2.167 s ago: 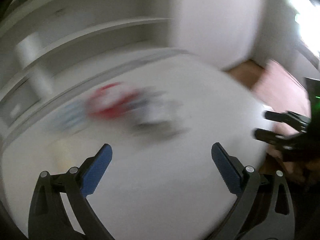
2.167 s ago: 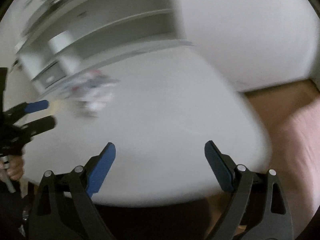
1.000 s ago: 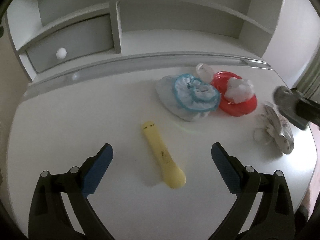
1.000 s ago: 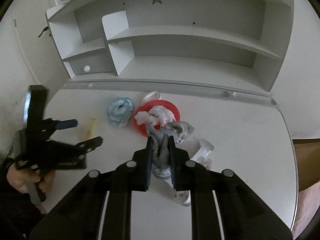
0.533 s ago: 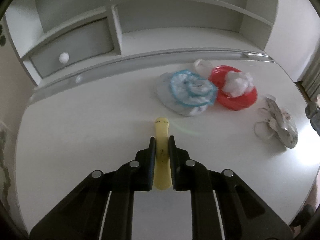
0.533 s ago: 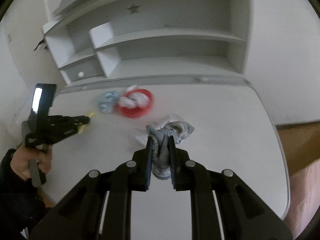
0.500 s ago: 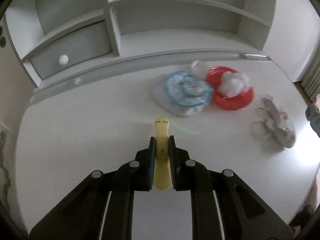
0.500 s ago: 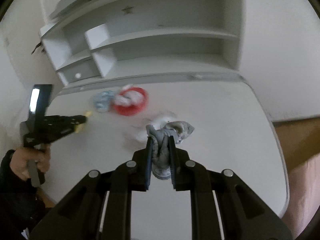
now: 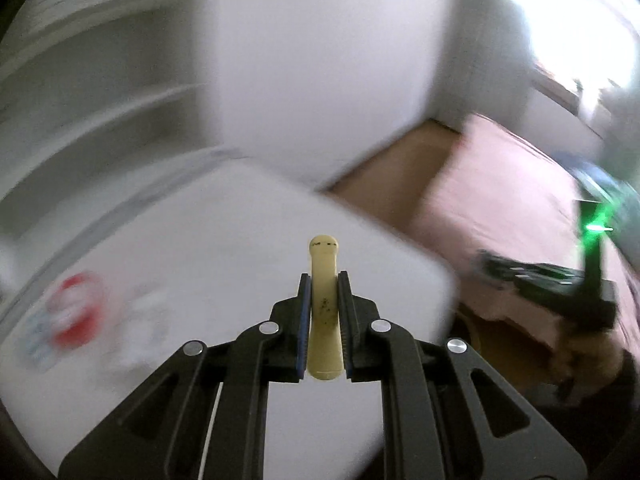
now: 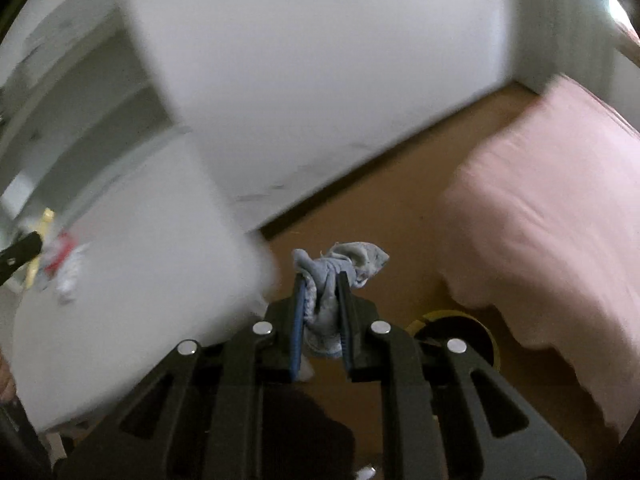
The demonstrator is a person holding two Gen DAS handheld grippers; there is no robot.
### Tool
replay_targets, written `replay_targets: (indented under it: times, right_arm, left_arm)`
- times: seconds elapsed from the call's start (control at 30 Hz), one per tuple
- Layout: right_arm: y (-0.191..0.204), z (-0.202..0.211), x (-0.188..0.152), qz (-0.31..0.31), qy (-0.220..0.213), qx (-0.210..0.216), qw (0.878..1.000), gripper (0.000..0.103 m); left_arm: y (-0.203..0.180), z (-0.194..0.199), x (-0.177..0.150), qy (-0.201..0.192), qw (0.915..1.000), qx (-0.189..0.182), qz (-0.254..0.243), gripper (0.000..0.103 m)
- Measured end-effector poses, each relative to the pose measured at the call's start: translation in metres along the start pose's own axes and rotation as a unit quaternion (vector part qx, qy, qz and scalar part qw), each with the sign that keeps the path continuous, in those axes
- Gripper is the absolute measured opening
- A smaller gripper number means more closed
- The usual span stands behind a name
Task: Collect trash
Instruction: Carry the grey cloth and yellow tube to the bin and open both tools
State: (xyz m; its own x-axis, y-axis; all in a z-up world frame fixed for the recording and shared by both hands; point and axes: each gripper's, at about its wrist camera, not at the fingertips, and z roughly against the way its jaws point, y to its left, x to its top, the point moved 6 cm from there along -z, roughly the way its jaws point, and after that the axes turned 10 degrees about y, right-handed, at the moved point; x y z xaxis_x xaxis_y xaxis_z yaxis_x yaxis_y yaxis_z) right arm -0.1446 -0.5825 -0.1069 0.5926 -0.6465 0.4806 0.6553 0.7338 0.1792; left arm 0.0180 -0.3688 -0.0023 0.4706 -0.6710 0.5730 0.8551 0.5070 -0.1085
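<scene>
- Pale yellow, soft-looking stick (image 9: 325, 312): I have it clamped between the left tongs (image 9: 324, 320), whose jaws have just been closing on it; its rounded tip projects toward 12 o'clock, clear of the white tabletop (image 9: 192, 264).
- Grey-blue crumpled cloth scrap (image 10: 332, 276): the right tongs (image 10: 322, 320) are pressed tight on its middle, loose ends bunching out above the jaws.
- I judge both pieces are gripped mid-body so that neither slips during carrying to a bin.
- Left wrist view: remaining trash sits blurred at 9 o'clock on the tabletop, a red dish (image 9: 74, 312) with white scraps beside it. The right tongs appear at 3 o'clock against the pink bed (image 9: 500, 216).
- Right wrist view only: a dark, yellow-rimmed opening (image 10: 460, 332) on the brown floor (image 10: 380, 216), at 4 o'clock from the tongs, just beside the bed's edge. I judge this to be the bin; blur prevents certainty.
- The right wrist view also shows the yellow stick at 9 o'clock, far left.
</scene>
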Motion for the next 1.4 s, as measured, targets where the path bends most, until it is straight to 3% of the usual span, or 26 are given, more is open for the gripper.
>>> replay_targets:
  times: [0.1, 0.2, 0.43, 0.53, 0.73, 0.97, 1.03, 1.1, 1.33, 1.4]
  right_arm:
    - [-0.058, -0.008, -0.014, -0.060, 0.014, -0.022, 0.998, 0.015]
    - [-0.103, -0.014, -0.031, -0.110, 0.024, -0.039, 0.993, 0.016]
    - [-0.181, -0.043, -0.065, -0.205, 0.066, -0.036, 0.976, 0.016]
    - [-0.199, -0.051, -0.072, -0.225, 0.077, -0.034, 0.971, 0.016]
    - [-0.212, -0.060, -0.083, -0.252, 0.089, -0.031, 0.963, 0.016]
    - [-0.208, -0.066, -0.075, -0.243, 0.090, -0.030, 0.965, 0.016]
    - [-0.208, -0.066, -0.075, -0.241, 0.091, -0.032, 0.966, 0.016]
    - [-0.207, -0.068, -0.074, -0.238, 0.094, -0.031, 0.966, 0.016]
    - [-0.203, -0.066, -0.073, -0.235, 0.099, -0.031, 0.967, 0.016]
    - [-0.201, -0.067, -0.071, -0.233, 0.101, -0.030, 0.967, 0.016]
  left_arm:
    - [-0.077, -0.044, 0.014, 0.024, 0.9959, -0.054, -0.068, 0.012]
    - [-0.153, -0.091, 0.016, 0.056, 0.9843, -0.104, -0.131, 0.012]
    - [-0.253, -0.186, 0.008, 0.130, 0.9570, -0.141, -0.218, 0.012]
    - [-0.270, -0.221, 0.006, 0.159, 0.9479, -0.149, -0.232, 0.012]
    - [-0.278, -0.258, -0.003, 0.201, 0.9387, -0.162, -0.229, 0.012]
    - [-0.277, -0.254, -0.001, 0.206, 0.9388, -0.178, -0.211, 0.014]
    - [-0.277, -0.252, -0.003, 0.209, 0.9384, -0.178, -0.210, 0.020]
    - [-0.275, -0.249, 0.000, 0.209, 0.9390, -0.180, -0.206, 0.034]
    - [-0.265, -0.244, 0.003, 0.200, 0.9464, -0.168, -0.191, 0.044]
    - [-0.262, -0.243, 0.005, 0.197, 0.9480, -0.164, -0.188, 0.051]
